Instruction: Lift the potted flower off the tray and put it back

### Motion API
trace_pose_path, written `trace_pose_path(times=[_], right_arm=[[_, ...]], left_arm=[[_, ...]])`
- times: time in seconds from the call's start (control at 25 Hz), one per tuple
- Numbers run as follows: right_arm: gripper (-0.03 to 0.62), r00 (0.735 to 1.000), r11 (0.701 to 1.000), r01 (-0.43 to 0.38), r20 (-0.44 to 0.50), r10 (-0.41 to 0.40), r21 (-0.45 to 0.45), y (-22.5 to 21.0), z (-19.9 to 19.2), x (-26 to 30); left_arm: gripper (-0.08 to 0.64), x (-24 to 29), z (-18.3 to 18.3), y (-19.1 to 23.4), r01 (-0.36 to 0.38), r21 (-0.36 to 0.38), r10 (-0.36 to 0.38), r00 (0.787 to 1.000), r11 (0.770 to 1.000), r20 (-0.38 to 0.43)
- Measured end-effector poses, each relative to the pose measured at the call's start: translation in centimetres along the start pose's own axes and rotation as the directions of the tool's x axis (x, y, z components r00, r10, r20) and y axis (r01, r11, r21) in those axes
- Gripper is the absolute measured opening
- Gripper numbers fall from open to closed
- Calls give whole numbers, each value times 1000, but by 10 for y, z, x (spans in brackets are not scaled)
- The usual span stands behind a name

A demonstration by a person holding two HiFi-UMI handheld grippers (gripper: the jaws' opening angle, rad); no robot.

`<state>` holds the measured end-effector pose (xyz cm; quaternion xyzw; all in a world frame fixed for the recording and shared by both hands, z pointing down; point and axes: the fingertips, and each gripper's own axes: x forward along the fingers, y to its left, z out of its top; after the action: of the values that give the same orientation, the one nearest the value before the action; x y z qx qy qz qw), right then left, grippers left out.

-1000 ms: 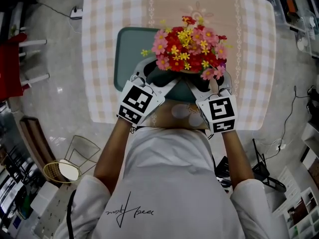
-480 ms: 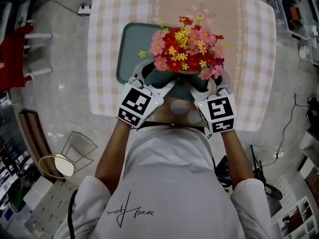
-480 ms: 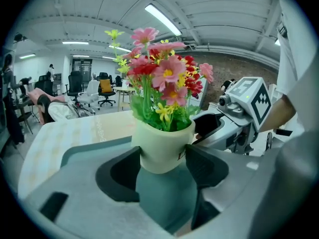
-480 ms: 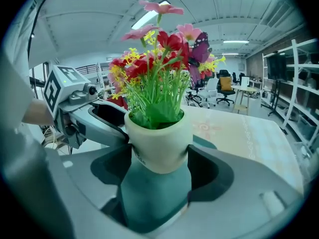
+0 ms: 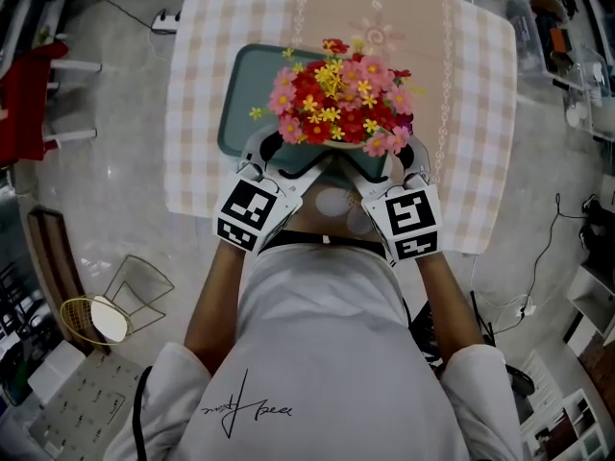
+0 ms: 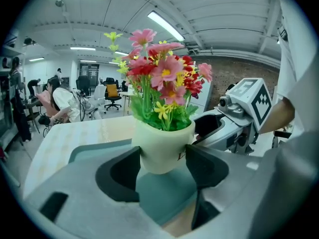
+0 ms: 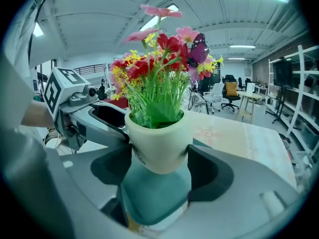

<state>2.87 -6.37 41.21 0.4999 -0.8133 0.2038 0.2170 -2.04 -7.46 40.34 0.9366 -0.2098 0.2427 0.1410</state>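
The potted flower (image 5: pixel 336 107) is a bunch of red, pink and yellow blooms in a cream pot (image 6: pixel 162 146). It hangs a little above the near part of the teal tray (image 5: pixel 240 89). My left gripper (image 5: pixel 288 159) clamps the pot from the left and my right gripper (image 5: pixel 382 161) clamps it from the right. In the left gripper view the dark pads (image 6: pixel 124 171) press on both sides of the pot. The right gripper view shows the same grip on the pot (image 7: pixel 159 143), with the tray (image 7: pixel 157 200) below. The flowers hide the pot in the head view.
The tray lies on a table with a beige checked cloth (image 5: pixel 471 113). Round the table is grey floor, with a red chair (image 5: pixel 29 94) at the left and a wire basket (image 5: pixel 96 320) near my left side. Shelves and cables stand at the right.
Both grippers and the pot have shifted slightly left over the tray. The grip on the pot is unchanged.
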Motion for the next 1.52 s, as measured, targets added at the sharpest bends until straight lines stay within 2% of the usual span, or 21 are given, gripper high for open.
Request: trace_pose_path(times=[1.52], right_arm=[[353,991,986,-109,66,118,-123,44,19,-59]], left_arm=[[282,-62,11,-49,-142,-54,146,985,988,93]])
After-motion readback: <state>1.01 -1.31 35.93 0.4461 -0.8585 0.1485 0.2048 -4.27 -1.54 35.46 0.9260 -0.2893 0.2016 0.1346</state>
